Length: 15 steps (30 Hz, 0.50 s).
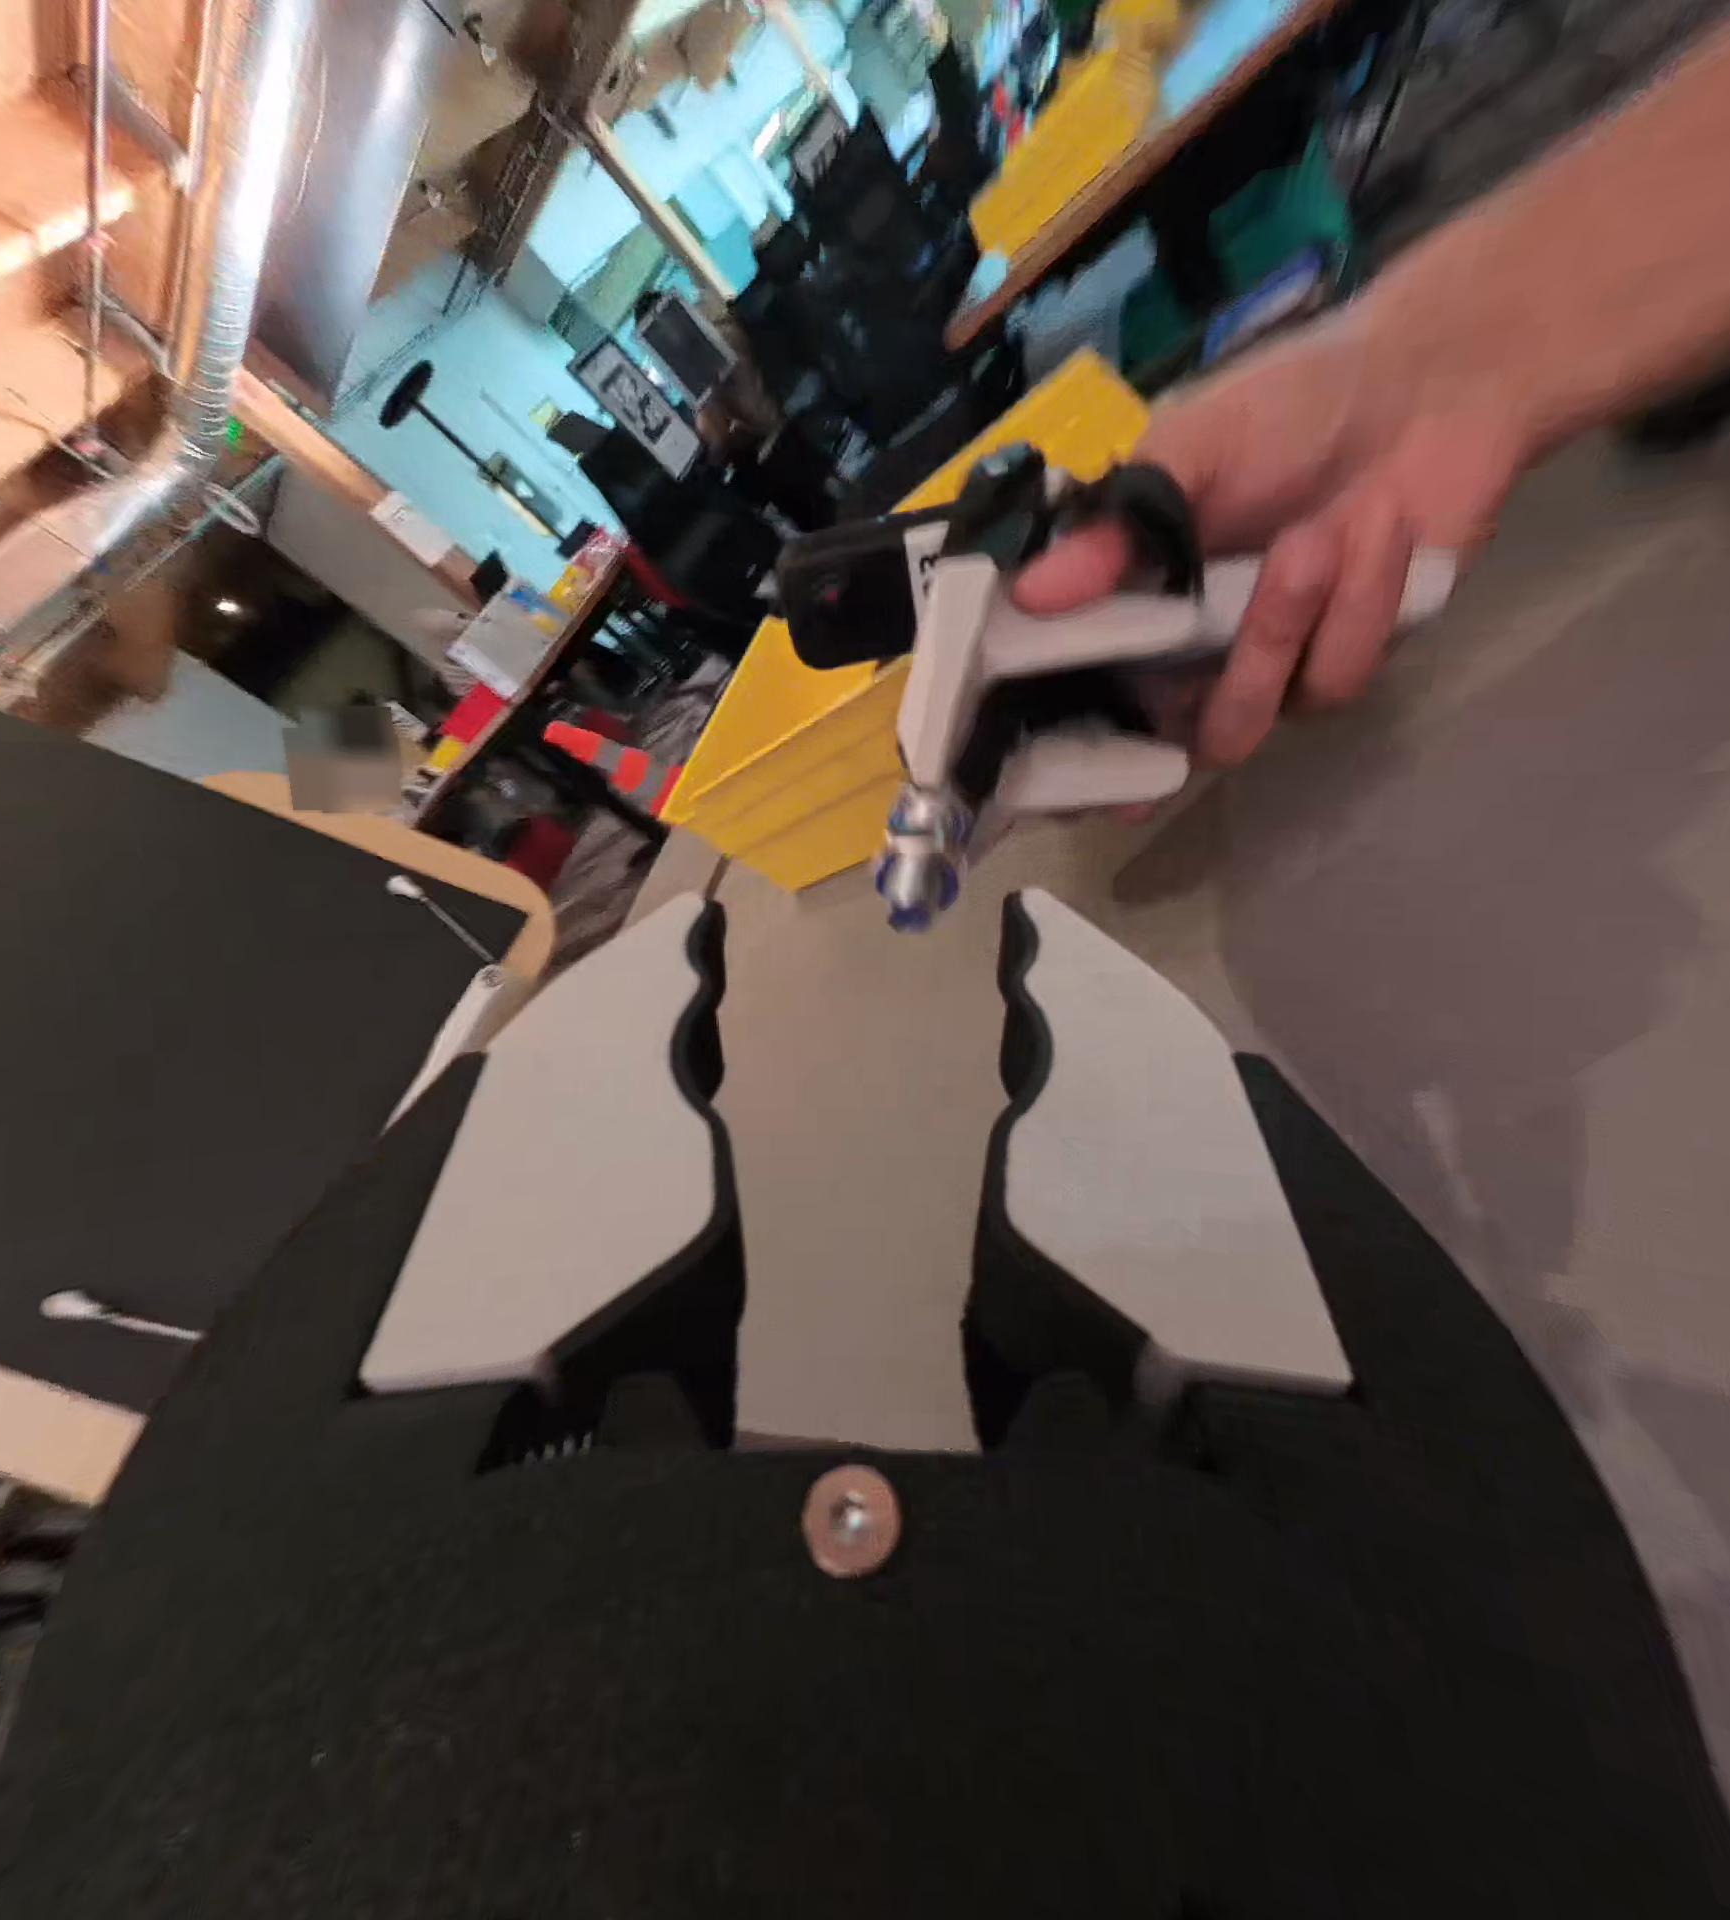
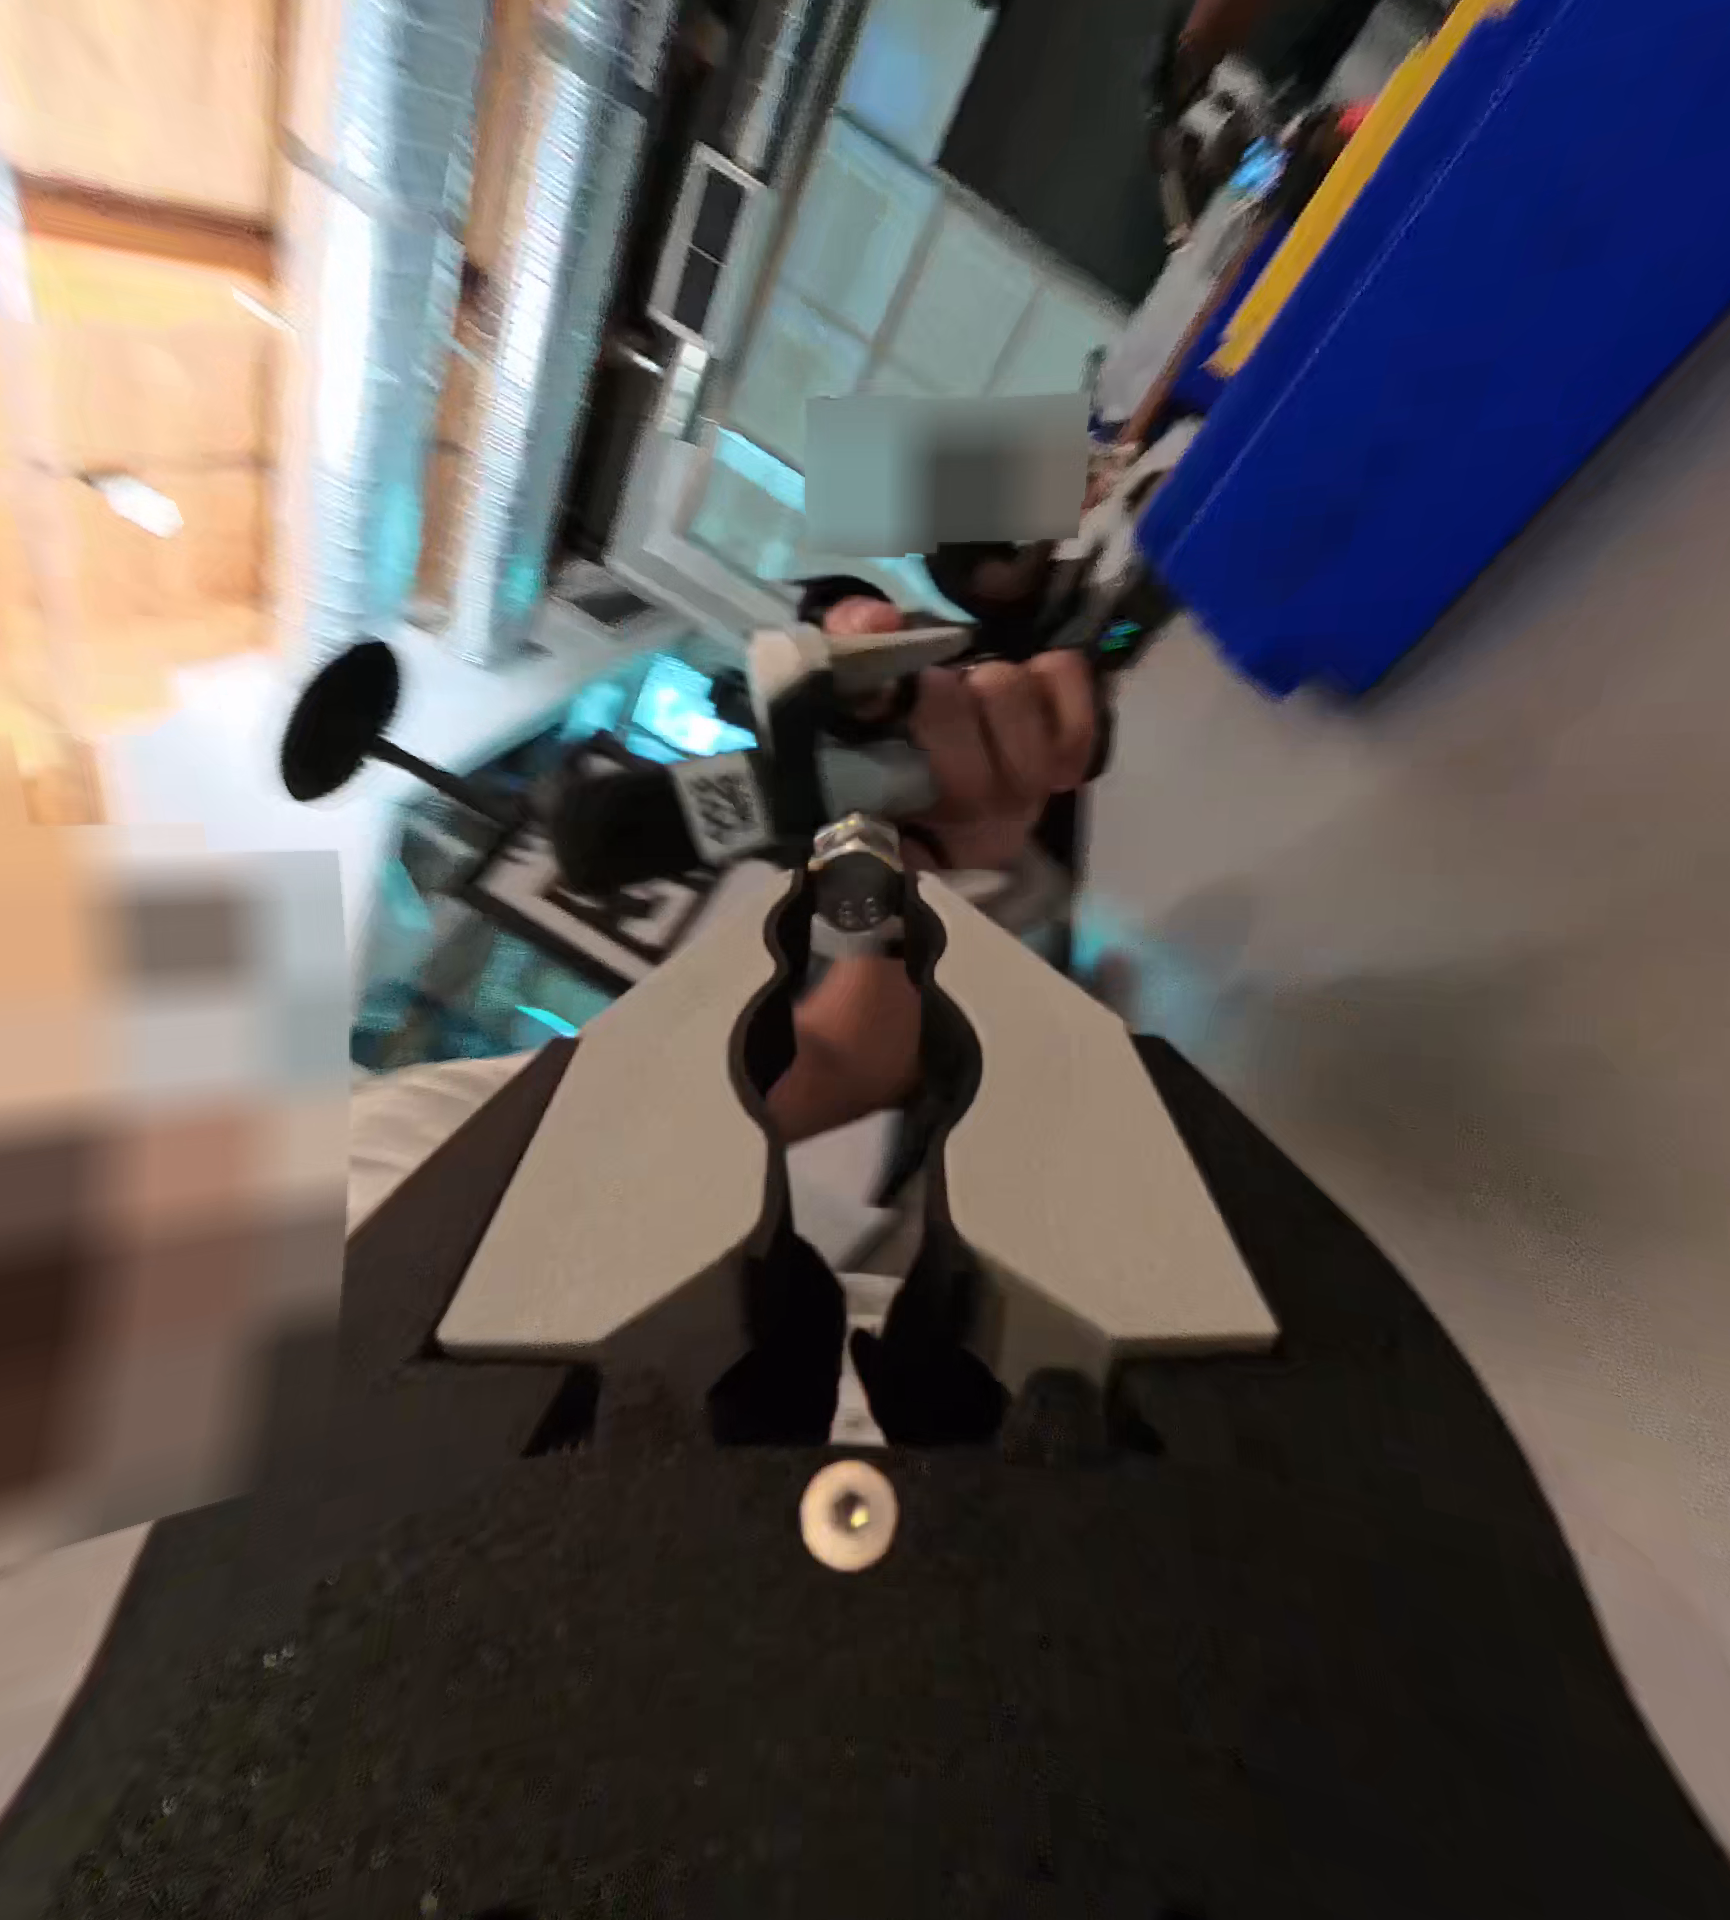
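My right gripper (image 2: 853, 894) is shut on a metal bolt (image 2: 856, 914) at its fingertips; the bolt's dark round end faces the camera and a silver nut (image 2: 856, 836) sits farther along it. In the left wrist view the same gripper (image 1: 928, 795) is held by a hand (image 1: 1339, 520) at the upper right, and the silver bolt with blue parts (image 1: 918, 857) sticks out below its tips. My left gripper (image 1: 861, 914) is open and empty, its tips just below and either side of that bolt without touching it. It also shows in the right wrist view (image 2: 788, 748), blurred.
A black mat (image 1: 113, 987) with a tan edge lies at the left, with white-tipped sticks (image 1: 71, 1307) on it. A yellow bin (image 1: 819, 748) stands behind the grippers. A blue bin (image 2: 1463, 364) is at the upper right. The grey surface (image 1: 1463, 1039) spreads to the right. Both grippers' tips are close together, under 4 cm apart.
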{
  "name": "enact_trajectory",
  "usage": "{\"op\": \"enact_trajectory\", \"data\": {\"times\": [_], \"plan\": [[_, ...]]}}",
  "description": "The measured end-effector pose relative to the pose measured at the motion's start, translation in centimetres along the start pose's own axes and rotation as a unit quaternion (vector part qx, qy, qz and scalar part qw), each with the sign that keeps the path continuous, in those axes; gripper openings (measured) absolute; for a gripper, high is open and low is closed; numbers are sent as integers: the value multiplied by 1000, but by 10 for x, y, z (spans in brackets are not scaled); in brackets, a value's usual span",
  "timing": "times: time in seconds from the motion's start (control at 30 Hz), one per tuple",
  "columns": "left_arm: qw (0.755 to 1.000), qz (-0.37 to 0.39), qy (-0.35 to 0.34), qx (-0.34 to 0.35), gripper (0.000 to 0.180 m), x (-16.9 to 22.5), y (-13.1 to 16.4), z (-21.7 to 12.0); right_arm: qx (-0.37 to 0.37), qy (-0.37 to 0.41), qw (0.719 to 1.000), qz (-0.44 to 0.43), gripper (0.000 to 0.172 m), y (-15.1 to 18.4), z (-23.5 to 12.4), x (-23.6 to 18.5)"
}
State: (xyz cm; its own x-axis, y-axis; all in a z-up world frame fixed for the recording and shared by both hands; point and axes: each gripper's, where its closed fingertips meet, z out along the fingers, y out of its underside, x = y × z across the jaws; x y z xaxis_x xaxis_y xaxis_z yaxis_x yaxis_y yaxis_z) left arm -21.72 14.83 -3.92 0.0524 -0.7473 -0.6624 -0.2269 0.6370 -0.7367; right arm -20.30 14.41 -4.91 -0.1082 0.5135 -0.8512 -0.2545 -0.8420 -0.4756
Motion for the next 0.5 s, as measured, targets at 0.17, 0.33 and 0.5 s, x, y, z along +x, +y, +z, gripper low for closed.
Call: {"op": "enact_trajectory", "data": {"times": [0.17,0.33,0.5], "plan": [[996,67,33,-46,54,21,13,-2,-33,-68,994,83,17,18,10,-8],[996,68,54,-17,43,25,2,-11,-43,-79,991,104,17,24,13,-7],[995,65,74,-13,42,34,-1,-10,-52,-76,990,111,17,30,17,-3]]}}
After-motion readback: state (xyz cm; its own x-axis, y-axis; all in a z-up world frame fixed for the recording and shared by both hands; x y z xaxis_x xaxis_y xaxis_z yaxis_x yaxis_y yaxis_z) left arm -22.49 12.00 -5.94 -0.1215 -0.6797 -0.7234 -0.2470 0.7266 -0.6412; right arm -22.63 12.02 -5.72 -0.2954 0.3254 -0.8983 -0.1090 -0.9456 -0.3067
